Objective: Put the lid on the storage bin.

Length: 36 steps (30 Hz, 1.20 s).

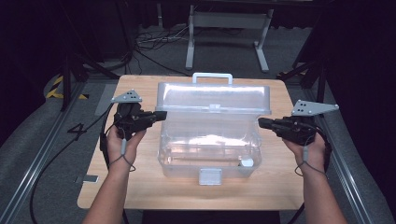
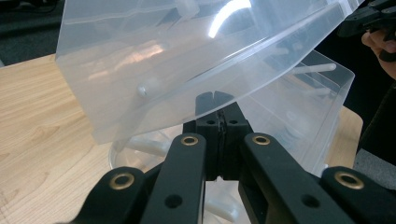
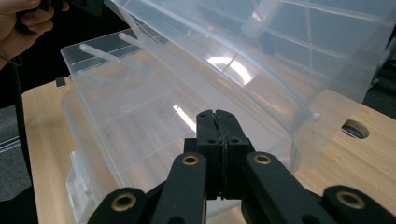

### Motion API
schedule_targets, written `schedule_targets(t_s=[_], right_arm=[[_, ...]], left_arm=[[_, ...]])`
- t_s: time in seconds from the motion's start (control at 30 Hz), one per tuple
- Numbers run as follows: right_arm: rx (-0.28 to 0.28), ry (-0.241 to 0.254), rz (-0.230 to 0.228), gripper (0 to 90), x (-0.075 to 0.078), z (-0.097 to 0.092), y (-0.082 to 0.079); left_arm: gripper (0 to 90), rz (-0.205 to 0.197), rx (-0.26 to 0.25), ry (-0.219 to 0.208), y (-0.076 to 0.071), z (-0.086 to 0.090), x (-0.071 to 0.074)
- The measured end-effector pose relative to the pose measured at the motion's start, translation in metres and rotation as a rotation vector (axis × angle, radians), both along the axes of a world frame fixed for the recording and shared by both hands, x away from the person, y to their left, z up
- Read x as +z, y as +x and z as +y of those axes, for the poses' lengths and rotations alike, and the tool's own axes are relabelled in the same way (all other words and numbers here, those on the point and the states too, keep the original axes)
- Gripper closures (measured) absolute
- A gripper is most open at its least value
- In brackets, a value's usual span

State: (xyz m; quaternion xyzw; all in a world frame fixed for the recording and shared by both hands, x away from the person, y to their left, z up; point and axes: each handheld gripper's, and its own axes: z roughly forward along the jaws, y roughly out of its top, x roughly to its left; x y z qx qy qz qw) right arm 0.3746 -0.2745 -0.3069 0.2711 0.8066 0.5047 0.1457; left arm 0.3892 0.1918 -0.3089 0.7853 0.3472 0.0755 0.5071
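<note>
You've got the clear storage box mid-table with its lid half raised between your hands, so next nudge that lid edge, left gripper and right gripper each flanking a lid end, jaws pressed together, holding nothing.

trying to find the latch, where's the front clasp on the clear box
In the high view the clasp hangs at the middle of the clear box's front wall, at the near edge of the wooden table.
</note>
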Motion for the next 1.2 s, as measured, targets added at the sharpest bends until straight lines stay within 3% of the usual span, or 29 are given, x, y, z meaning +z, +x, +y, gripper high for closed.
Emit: schedule_targets(t_s=[0.6, 1.2], right_arm=[[-0.042, 0.037, 0.02, 89.3, 0.0001, -0.0101, 0.0026], [-0.024, 0.011, 0.041, 89.3, 0.0003, -0.0096, 0.0017]], left_arm=[[89.3, 0.009, -0.005, 0.017, -0.0027, 0.0003, -0.0016], [87.8, 0.042, -0.027, 0.06, -0.0077, 0.0082, -0.0028]])
